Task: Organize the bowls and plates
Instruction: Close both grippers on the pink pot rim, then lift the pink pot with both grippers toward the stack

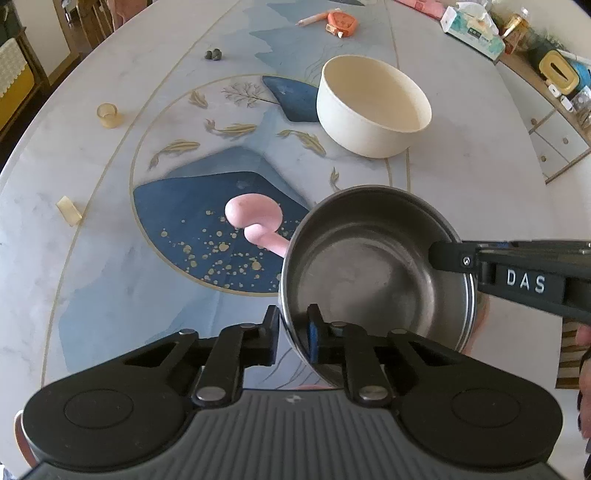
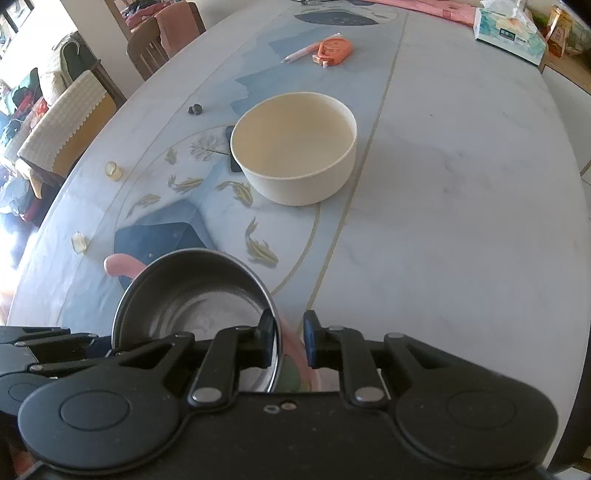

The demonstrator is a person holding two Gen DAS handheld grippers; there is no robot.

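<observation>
A steel bowl (image 1: 365,266) is held tilted above the table, with both grippers on its rim. My left gripper (image 1: 293,338) straddles the near rim, one finger inside and one outside. My right gripper (image 2: 289,341) straddles the opposite rim of the steel bowl (image 2: 195,295); it shows in the left wrist view (image 1: 448,256) coming in from the right. A cream bowl (image 1: 373,107) stands upright and empty farther back on the table; it also shows in the right wrist view (image 2: 295,147). A pink plate edge (image 2: 295,347) shows just under the steel bowl.
A pink spoon (image 1: 255,221) lies on the blue patterned table beside the steel bowl. An orange tape dispenser (image 1: 341,22) and a pen lie far back. A tissue box (image 1: 472,29) stands at the back right. Small yellowish pieces (image 1: 107,114) lie left. Chairs (image 2: 62,122) stand beyond the left edge.
</observation>
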